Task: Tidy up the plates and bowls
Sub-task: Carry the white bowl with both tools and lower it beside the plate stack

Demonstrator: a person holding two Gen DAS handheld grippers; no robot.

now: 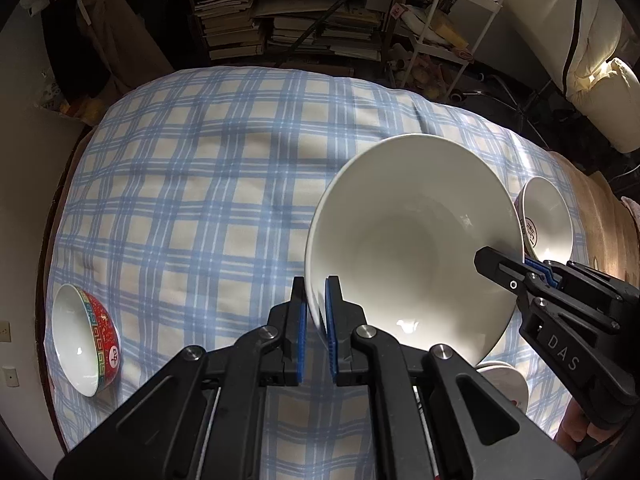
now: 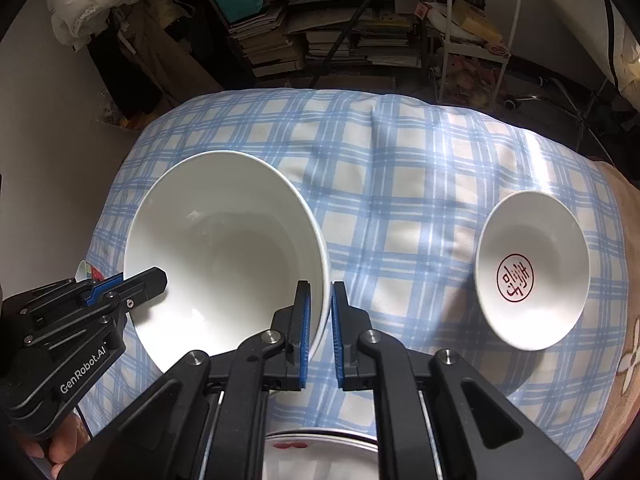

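Note:
A large white bowl (image 1: 412,240) is held between both grippers, tilted, and looks lifted off the blue checked cloth (image 1: 200,180). My left gripper (image 1: 316,284) is shut on its left rim. My right gripper (image 1: 516,264) is shut on the opposite rim. In the right wrist view the same white bowl (image 2: 224,248) fills the left half, with my right gripper (image 2: 320,286) pinching its near right rim and my left gripper (image 2: 132,280) on its far left rim. A red patterned bowl (image 1: 86,344) lies on its side at the left.
A small white bowl with a red seal (image 2: 532,268) sits on the cloth at the right. A white plate with red marks (image 2: 320,452) lies just below the grippers. Shelves of books (image 1: 288,12) and a white cart (image 1: 452,28) stand beyond the table's far edge.

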